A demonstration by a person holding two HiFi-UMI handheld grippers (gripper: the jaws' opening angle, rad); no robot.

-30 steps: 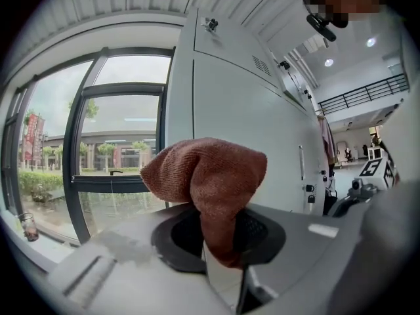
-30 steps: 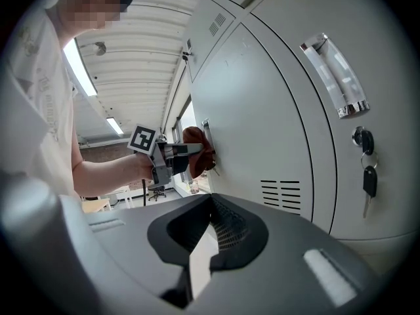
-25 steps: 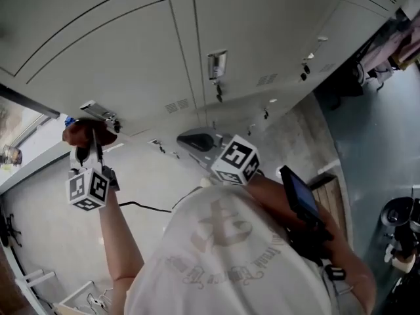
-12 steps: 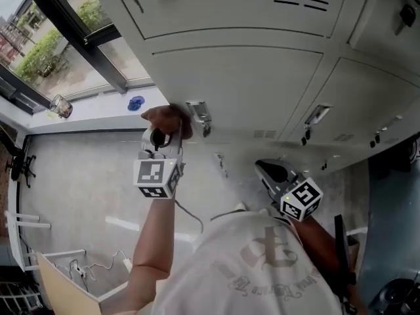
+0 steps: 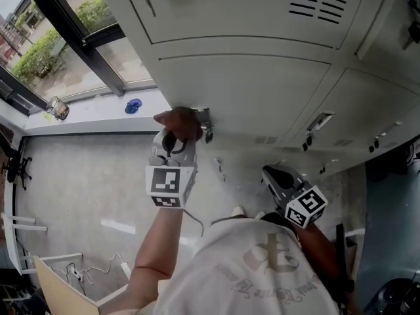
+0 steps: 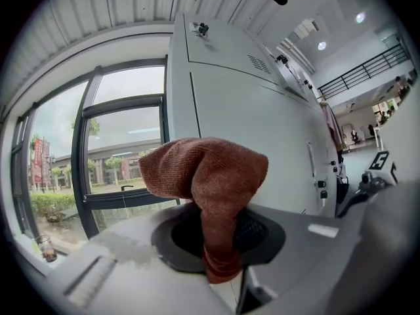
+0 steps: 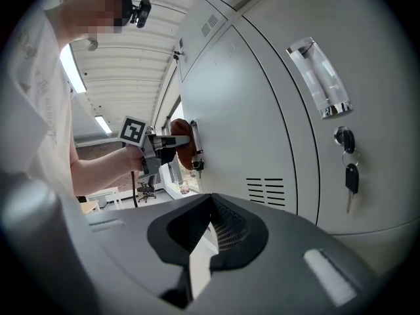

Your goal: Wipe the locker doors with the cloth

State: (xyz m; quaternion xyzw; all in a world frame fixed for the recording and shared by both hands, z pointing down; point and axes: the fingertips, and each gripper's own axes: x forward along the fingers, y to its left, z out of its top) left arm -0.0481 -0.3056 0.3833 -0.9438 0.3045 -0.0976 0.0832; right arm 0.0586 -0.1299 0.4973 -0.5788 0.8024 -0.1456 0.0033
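While the left gripper [image 5: 172, 140] is clamped on the rust-brown cloth [image 5: 177, 123], the cloth's bunched end sits against a grey locker door [image 5: 249, 90], right at the door's handle-side edge and just beside the metal handle [image 5: 204, 122].
- Left gripper view: the cloth is pinched between the jaws, a narrow neck in the grip and a loose wad flopping over above it. The door face fills the frame behind, with the window [image 6: 98, 149] to the left.
- Right gripper [image 5: 275, 176]: jaws closed together, nothing between them. It is held low, off the doors and well apart from the left one, near the person's white shirt [image 5: 262, 268].
- Right gripper view looks along the locker row. The nearest door [image 7: 262, 110] has vent slots [image 7: 266, 192] towards its bottom edge, a chrome pull [image 7: 321, 77] near the latch edge and a key [image 7: 352, 179] hanging in the lock below it.
- Further down the row that view shows the left gripper side-on, with the cloth on the door next to that door's latch.
- Windowsill [image 5: 98, 113] left of the lockers: a small blue item [image 5: 134, 105] and a glass jar [image 5: 58, 107], apart from each other.
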